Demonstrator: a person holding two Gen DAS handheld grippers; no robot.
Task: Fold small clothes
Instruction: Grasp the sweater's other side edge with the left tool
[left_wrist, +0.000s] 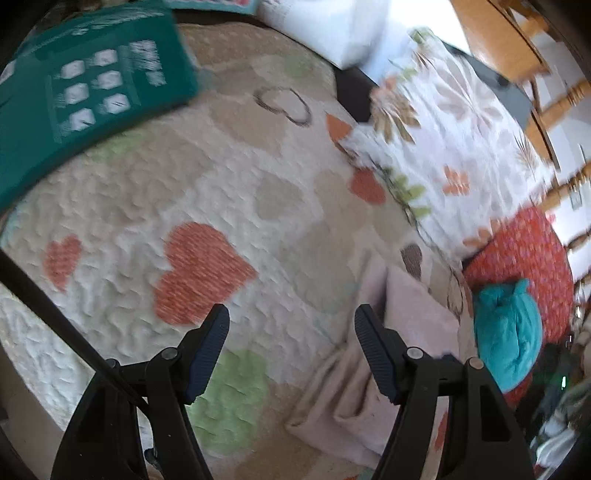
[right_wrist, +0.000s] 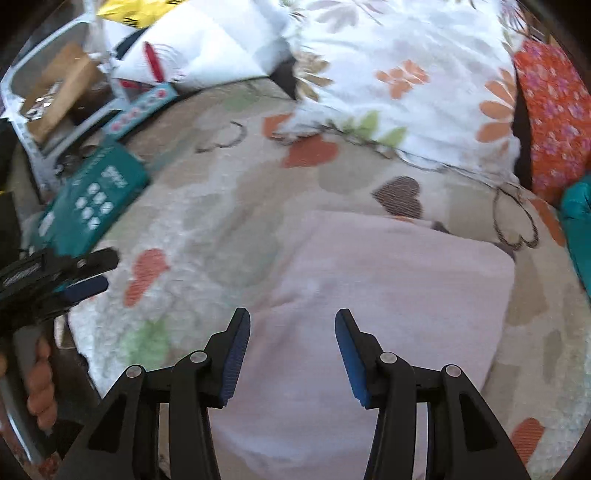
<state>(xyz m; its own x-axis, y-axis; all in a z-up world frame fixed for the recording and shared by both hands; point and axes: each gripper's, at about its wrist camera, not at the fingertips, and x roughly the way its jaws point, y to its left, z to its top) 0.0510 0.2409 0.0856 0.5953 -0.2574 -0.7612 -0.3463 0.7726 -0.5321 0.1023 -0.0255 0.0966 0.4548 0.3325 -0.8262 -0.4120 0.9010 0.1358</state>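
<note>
Right tongs (right_wrist: 292, 354): jaws apart, nothing gripped, poised over the folded pale pink garment (right_wrist: 369, 302) lying on the heart-patterned blanket (right_wrist: 207, 206). Left tongs (left_wrist: 291, 350): jaws wide, empty, above the blanket beside the garment's edge

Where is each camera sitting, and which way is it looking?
Left wrist: sits on the left gripper, looking down at the heart blanket; its own open fingers show.
Right wrist: sits on the right gripper, looking down at the pale pink cloth; its open fingers, the left gripper and a hand show.
Both share the blanket, pink cloth and green box.
</note>
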